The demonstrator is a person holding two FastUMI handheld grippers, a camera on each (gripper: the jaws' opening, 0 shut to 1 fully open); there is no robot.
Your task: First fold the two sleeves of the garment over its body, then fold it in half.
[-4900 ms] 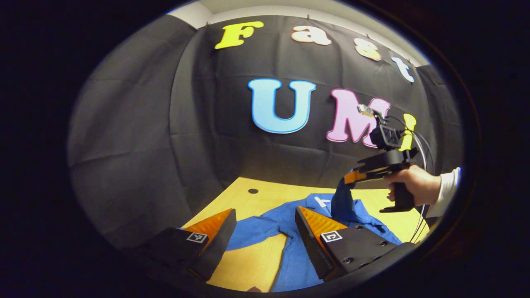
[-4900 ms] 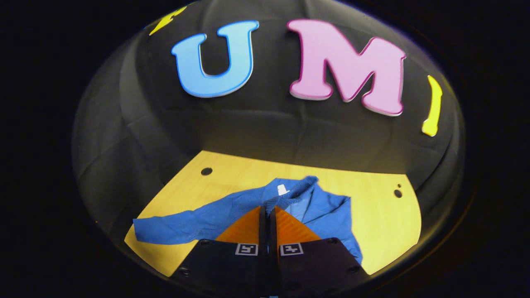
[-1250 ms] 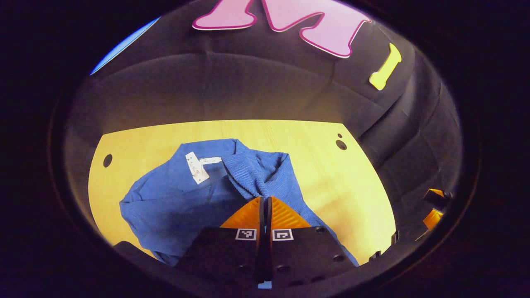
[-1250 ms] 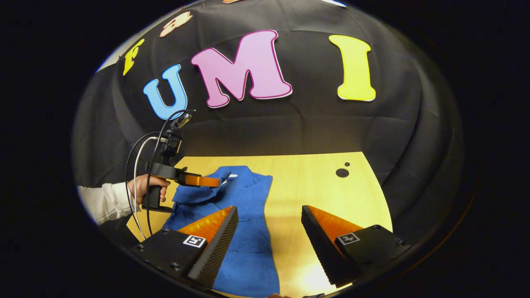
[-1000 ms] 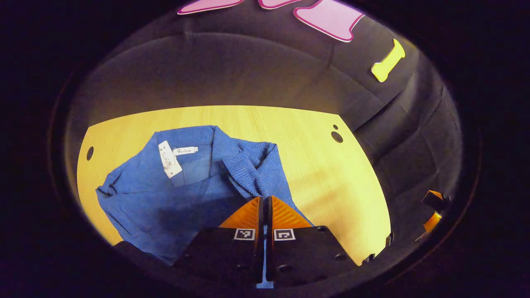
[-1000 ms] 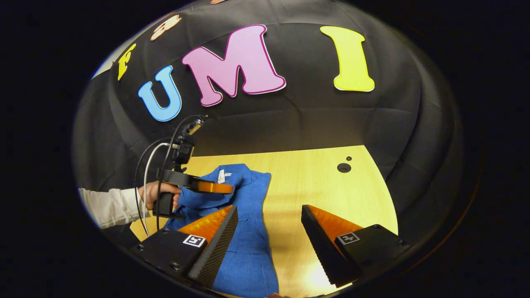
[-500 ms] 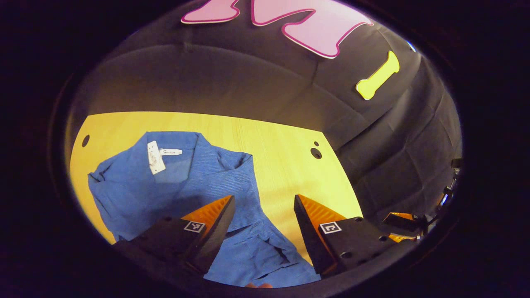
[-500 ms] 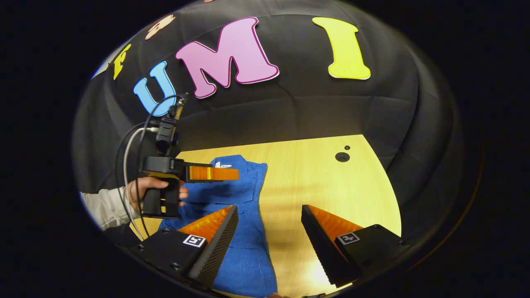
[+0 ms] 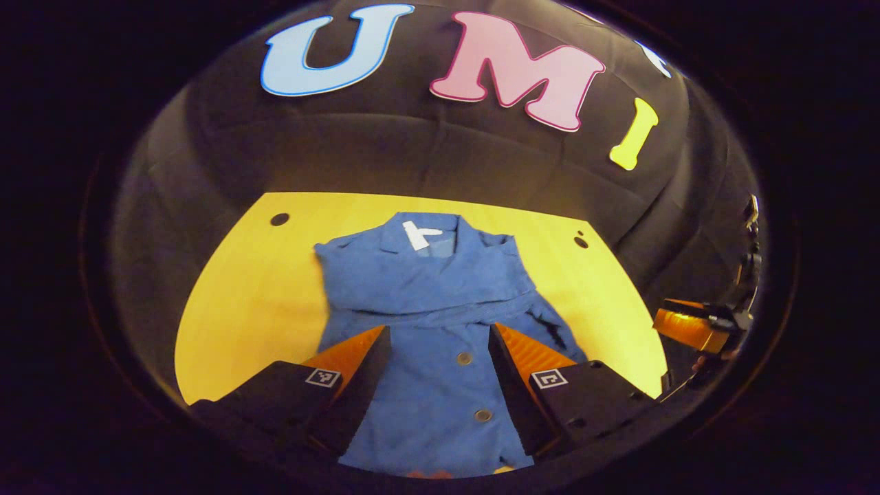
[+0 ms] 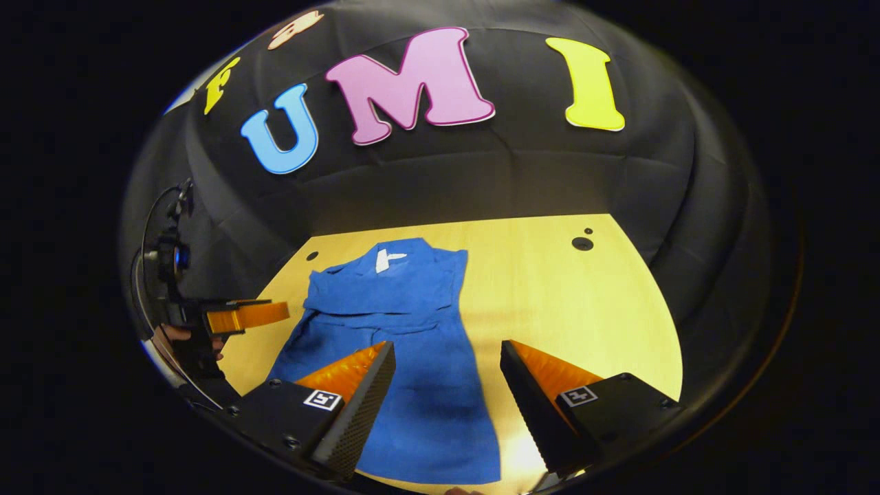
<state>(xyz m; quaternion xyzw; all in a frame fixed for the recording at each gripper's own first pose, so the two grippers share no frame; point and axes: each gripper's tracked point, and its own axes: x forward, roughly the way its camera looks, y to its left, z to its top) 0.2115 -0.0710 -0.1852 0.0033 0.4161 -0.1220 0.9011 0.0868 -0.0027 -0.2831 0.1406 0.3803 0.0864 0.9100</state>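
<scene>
The wooden table (image 9: 240, 295) ran wide and bare under the lamp, two dark holes (image 10: 582, 243) sitting near its far right corner and another near the far left. On it, the blue garment (image 9: 426, 309) lay flat with its collar pointing at the booth wall, both sleeves (image 9: 440, 313) already folded in and crossing its chest in a band. The body below that band was still at full length, hem toward the near edge, not yet halved. In the right gripper view the garment (image 10: 399, 330) sat left of centre on the table (image 10: 570, 309).

The left gripper (image 9: 438, 364) hung over the lower body of the garment, fingers spread wide with nothing between them. And the right gripper (image 10: 447, 385) stood wide apart too, holding nothing, one finger over the cloth and the other over bare wood. Off at the left edge of the right gripper view the left gripper (image 10: 247, 315) showed again, farther off, with a hand (image 10: 172, 335) on its grip. Down the garment's front ran two small buttons (image 9: 465, 358), and at the collar a white label (image 9: 416, 234).
</scene>
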